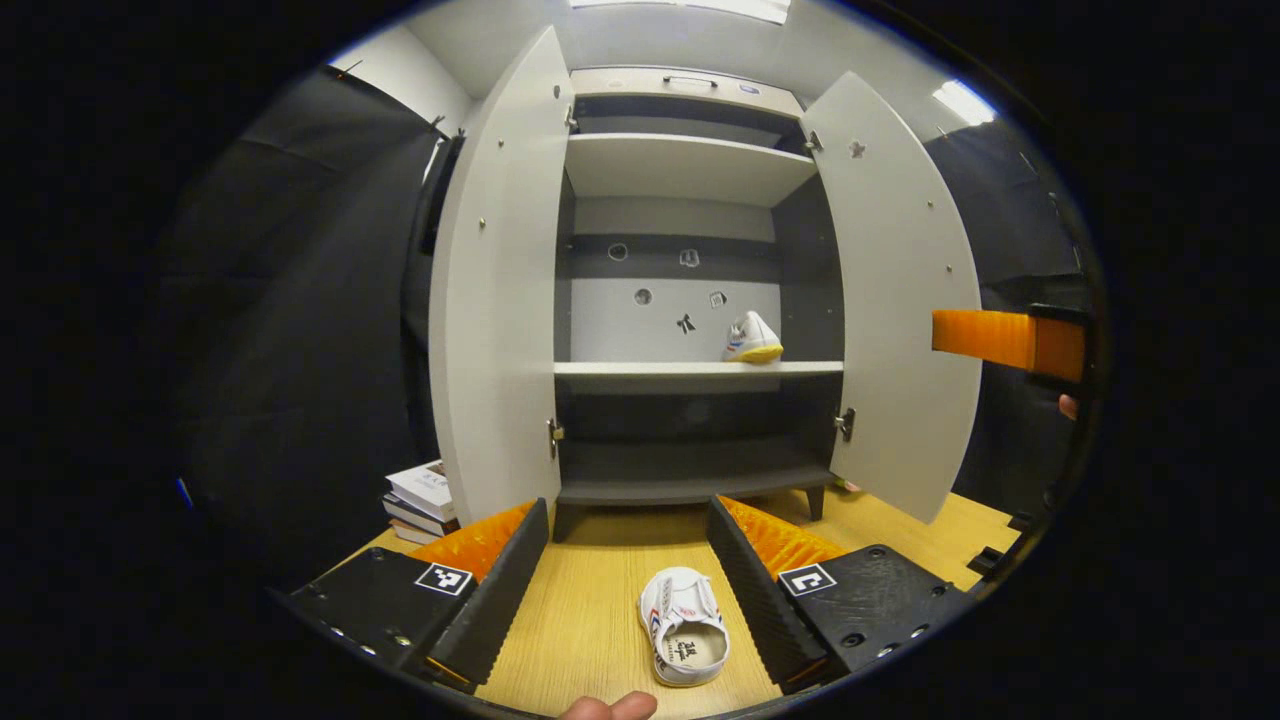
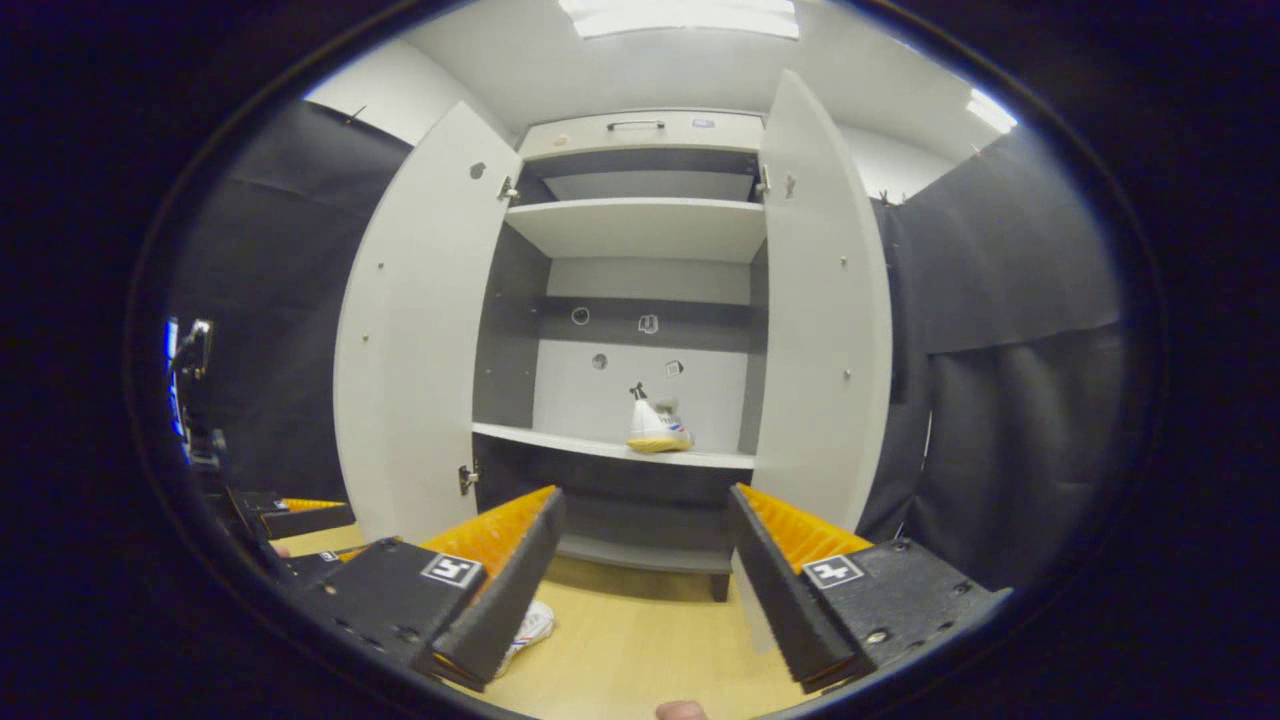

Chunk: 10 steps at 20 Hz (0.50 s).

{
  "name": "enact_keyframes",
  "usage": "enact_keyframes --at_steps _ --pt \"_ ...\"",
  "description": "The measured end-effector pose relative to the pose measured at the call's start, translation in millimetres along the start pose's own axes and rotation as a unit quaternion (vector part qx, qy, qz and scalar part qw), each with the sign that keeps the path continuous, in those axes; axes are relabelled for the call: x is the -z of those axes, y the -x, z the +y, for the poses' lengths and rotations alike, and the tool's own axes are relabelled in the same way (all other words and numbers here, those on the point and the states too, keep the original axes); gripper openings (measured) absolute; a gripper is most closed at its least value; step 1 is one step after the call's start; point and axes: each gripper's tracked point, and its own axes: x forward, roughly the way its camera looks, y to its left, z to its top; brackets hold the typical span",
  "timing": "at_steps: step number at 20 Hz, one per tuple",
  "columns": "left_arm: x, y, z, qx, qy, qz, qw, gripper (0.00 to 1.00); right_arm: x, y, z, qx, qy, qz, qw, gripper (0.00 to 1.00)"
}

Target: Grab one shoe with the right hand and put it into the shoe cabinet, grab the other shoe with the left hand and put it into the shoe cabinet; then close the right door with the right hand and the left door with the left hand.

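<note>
Shoe cabinet (image 1: 690, 300) stands with both doors open, one shoe (image 1: 752, 338) on its middle shelf. Left gripper view shows the other shoe (image 1: 684, 626) on the floor between the wide-open left hand-held gripper (image 1: 628, 560) — right hand-held gripper (image 2: 645, 545) also gapes, empty.

**Booth Hung in Black Cloth Under White Ceiling**

Black cloth (image 2: 1010, 400) draped both sides of the booth, hanging in loose folds. Above it ran a white wall (image 2: 400, 100) and a white ceiling with bright light panels (image 2: 680, 15); another panel (image 1: 962, 100) glowed at the right in the left gripper view. The floor (image 1: 590, 620) was pale wood-grain board. A stack of books (image 1: 420, 500) lay on it by the cloth.
</note>
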Motion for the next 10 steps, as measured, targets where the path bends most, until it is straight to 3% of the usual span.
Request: enact_keyframes --at_steps 5,10 --pt "58 -4 -5 0.016 0.012 0.071 0.997 0.96 24 16 -17 0.017 0.001 0.020 1.000 1.00" --pt "127 -15 -2 0.020 -0.004 0.160 0.987 0.96 44 22 -34 0.030 -0.031 0.046 0.998 1.00"
